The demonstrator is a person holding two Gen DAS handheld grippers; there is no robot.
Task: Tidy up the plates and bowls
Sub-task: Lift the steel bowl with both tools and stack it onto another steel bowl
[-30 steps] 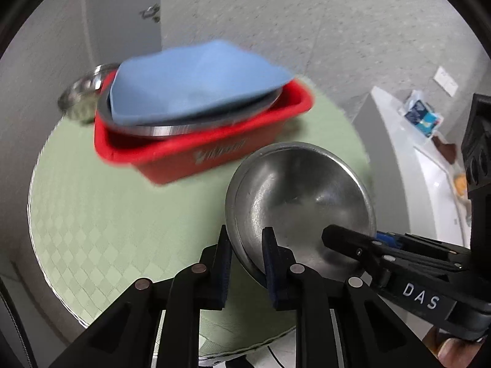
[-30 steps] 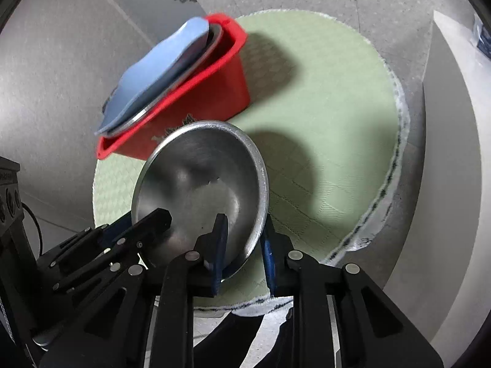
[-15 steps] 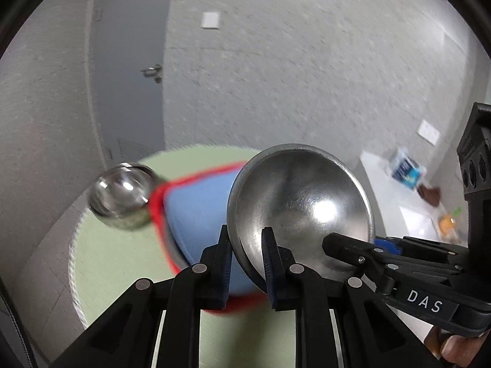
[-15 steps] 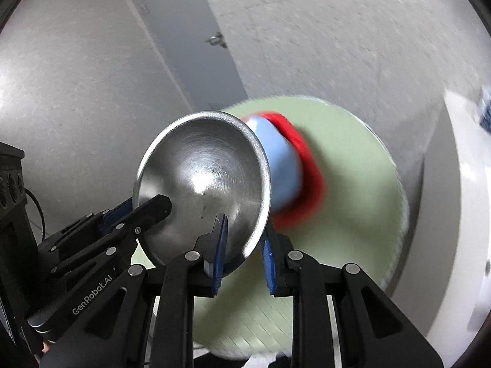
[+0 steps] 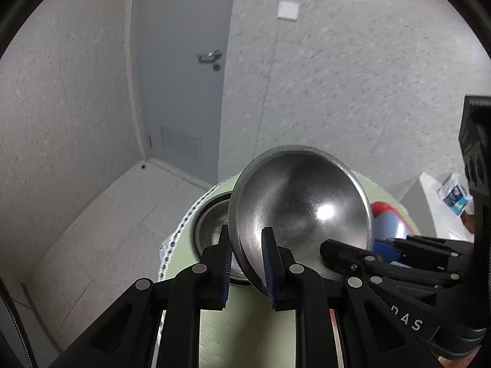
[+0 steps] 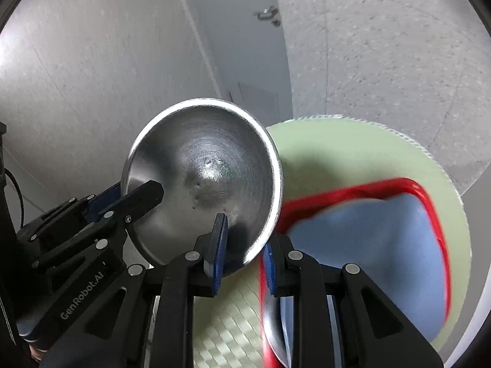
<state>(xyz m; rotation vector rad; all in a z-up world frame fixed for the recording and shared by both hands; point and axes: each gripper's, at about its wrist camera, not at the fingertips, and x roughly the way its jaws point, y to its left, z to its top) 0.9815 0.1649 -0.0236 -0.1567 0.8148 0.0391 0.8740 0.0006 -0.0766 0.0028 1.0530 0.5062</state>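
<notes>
Both grippers are clamped on the same steel bowl (image 5: 300,208): left gripper (image 5: 245,256) pinches its near rim; right gripper (image 6: 244,245) pinches the opposite rim. Beyond the right fingers sits a red tub (image 6: 429,196) with a blue plate (image 6: 383,239); probably another bowl (image 5: 211,224) behind the left fingers, hard to tell.

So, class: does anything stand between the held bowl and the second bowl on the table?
Nothing visible does. The bowl, pinched at its rim by both hand-held grippers, hangs just above the second bowl with only air between them.

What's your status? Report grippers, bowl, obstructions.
Left gripper and right gripper both shut on the steel bowl rim, bowl held aloft, tilted. Second bowl on green mat below; red bin with blue plate alongside. Path unobstructed.
</notes>
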